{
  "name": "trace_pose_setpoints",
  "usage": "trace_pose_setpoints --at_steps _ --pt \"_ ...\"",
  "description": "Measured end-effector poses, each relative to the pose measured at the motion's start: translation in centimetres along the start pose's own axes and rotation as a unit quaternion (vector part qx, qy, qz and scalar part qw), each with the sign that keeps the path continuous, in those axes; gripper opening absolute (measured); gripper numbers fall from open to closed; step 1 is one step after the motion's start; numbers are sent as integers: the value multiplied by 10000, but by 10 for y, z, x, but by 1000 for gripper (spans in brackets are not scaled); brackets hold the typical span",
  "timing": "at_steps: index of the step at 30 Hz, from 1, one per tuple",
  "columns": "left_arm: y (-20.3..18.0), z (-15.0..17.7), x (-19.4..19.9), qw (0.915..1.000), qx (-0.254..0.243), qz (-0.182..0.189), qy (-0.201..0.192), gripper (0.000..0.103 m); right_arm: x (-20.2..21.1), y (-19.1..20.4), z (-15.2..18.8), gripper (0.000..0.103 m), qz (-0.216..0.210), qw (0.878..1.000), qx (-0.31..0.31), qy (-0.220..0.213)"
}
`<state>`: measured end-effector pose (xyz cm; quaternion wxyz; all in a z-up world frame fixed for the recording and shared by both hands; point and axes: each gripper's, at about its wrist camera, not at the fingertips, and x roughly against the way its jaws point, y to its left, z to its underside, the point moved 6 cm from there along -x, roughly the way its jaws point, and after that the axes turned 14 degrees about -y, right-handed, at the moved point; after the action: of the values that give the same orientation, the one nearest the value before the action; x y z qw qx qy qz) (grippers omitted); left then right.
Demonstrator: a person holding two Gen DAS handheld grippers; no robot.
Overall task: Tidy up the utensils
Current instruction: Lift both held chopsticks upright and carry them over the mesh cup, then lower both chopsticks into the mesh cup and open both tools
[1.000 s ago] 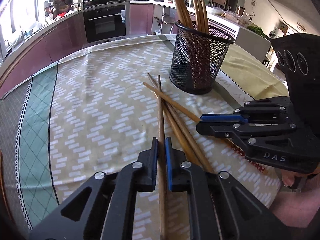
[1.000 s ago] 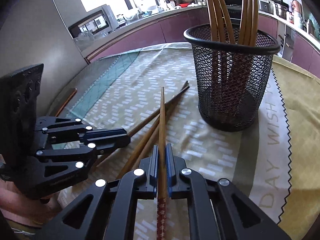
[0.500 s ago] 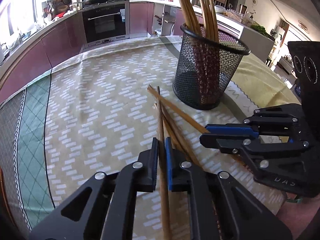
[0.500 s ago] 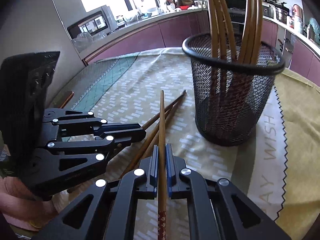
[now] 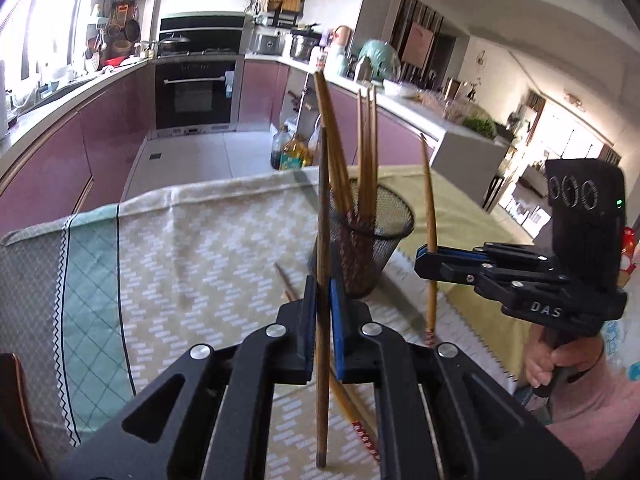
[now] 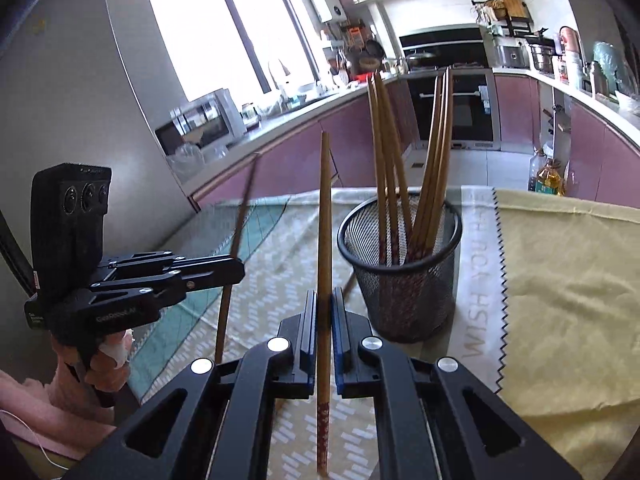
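Both chopsticks we'd pinched flat on the tabletop (image 5: 168,240) are now upright, left gripper (image 5: 322,300) and right gripper (image 6: 323,312) jaws each clamped on one chopstick (image 5: 323,208), mesh holder (image 6: 400,280) just ahead-right of our right jaws, closer to those.

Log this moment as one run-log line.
left gripper: shut on dark chopstick | right gripper: shut on red-patterned chopstick | mesh cup: upright

Kitchen backdrop beyond the cloth-covered worktop

A built-in black oven (image 5: 195,98) sits among mauve cabinets (image 5: 108,140); oil bottles (image 5: 290,149) stand on the tiled floor (image 5: 192,156); a microwave (image 6: 200,124) rests under a bright window (image 6: 224,36); a patterned tablecloth (image 5: 192,248) covers the worktop.
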<state>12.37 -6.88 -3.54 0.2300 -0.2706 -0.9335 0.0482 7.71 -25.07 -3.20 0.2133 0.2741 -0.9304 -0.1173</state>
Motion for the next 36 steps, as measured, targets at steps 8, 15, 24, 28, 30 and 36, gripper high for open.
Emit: trace_pose_setpoints --at_steps 8,15,24,28,30,36 --pt "-7 -37 23 9985 70 215 -491 7 16 -5 -32 6 9 9990 68 -450" --pt "-8 -68 25 9962 153 286 -814 7 20 -8 -62 6 12 9970 218 -746" --pt "-18 -106 20 9927 173 378 -1133 7 29 -11 -100 6 60 9936 325 -1082" --pt "-26 -122 17 9911 147 439 -1251 7 29 -15 -114 6 88 9920 311 -1217" --pt "-29 -128 13 9907 96 435 -1282 7 28 -16 -119 6 93 9913 330 -1268" --pt "-36 -133 -3 9922 -91 302 -1203 7 15 -24 -123 6 146 9920 298 -1221"
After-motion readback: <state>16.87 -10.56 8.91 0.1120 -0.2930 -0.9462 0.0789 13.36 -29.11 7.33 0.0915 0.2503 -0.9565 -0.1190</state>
